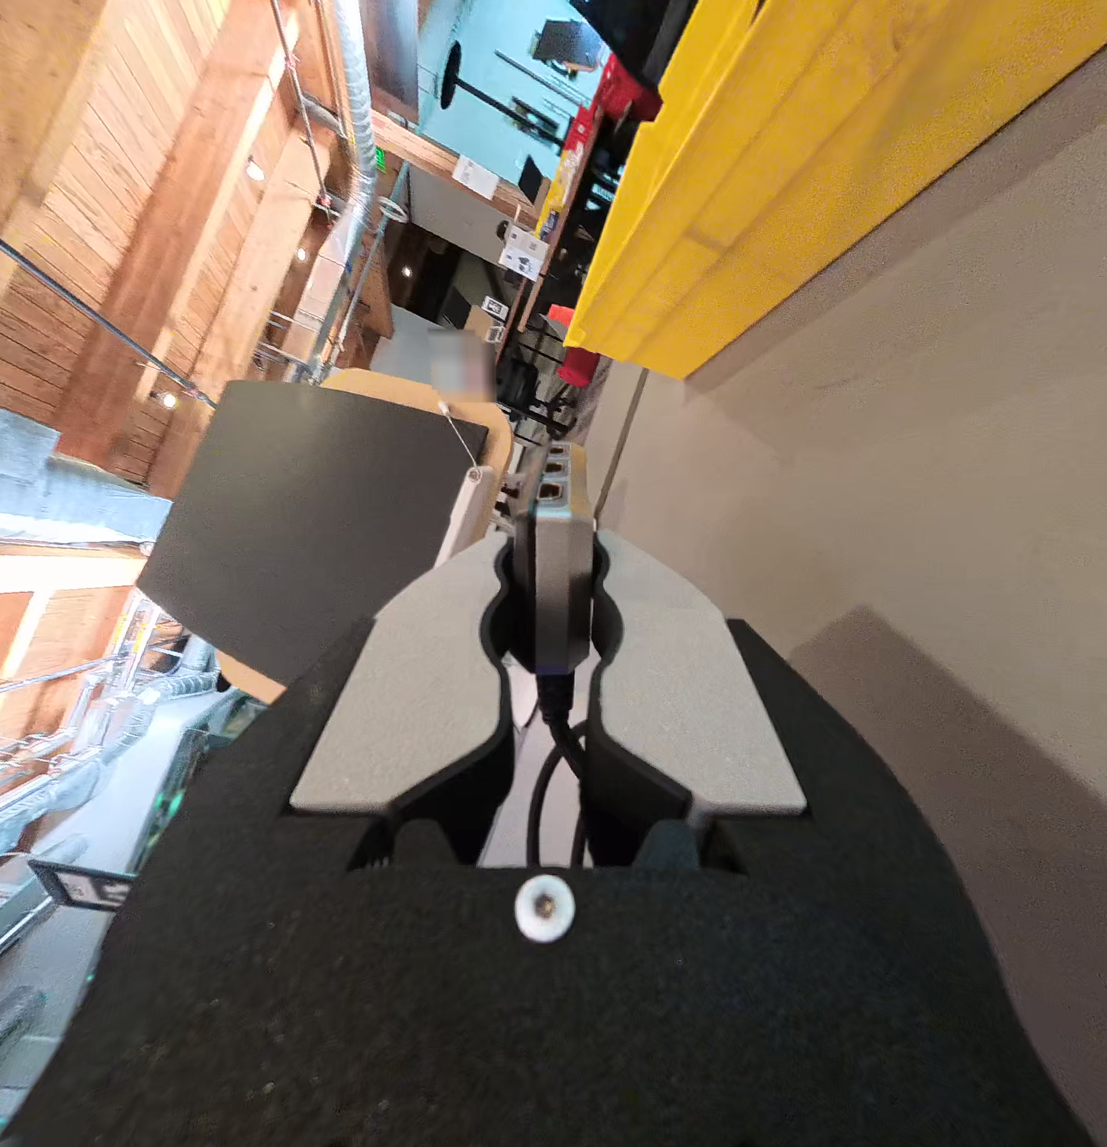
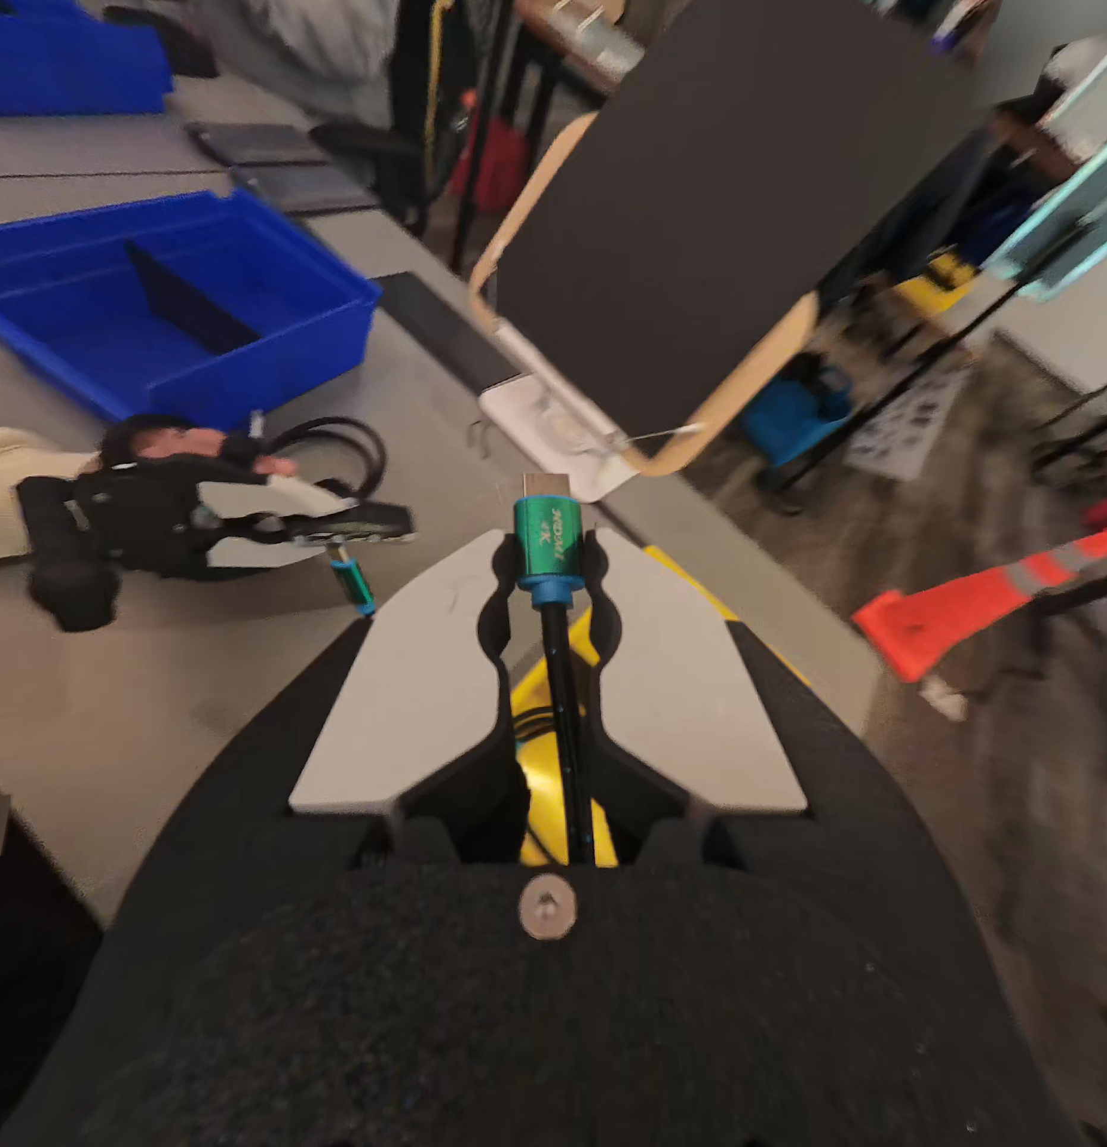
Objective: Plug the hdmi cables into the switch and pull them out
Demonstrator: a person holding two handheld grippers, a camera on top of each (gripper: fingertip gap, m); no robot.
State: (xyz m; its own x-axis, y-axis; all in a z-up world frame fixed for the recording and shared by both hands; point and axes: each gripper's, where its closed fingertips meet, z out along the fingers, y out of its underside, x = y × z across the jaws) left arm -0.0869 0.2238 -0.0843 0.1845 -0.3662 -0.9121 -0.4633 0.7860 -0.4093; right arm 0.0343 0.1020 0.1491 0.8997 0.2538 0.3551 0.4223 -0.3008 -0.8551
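Each hand-held gripper point(image 2: 547, 546) has 2 grey fingers point(image 2: 414, 683), black body, silver screw point(image 2: 547, 909).

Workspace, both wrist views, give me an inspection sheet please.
Surface: grey table.
Job's things: dark switch in left claw; green HDMI plug in right claw, pins pointing forward; second green plug beside the switch.
Clutter: blue bins; yellow bin.
Grippers: both shut on their loads.
Cables: black cable from the switch; braided lead; loop.
Surroundings: black chair; orange cone.
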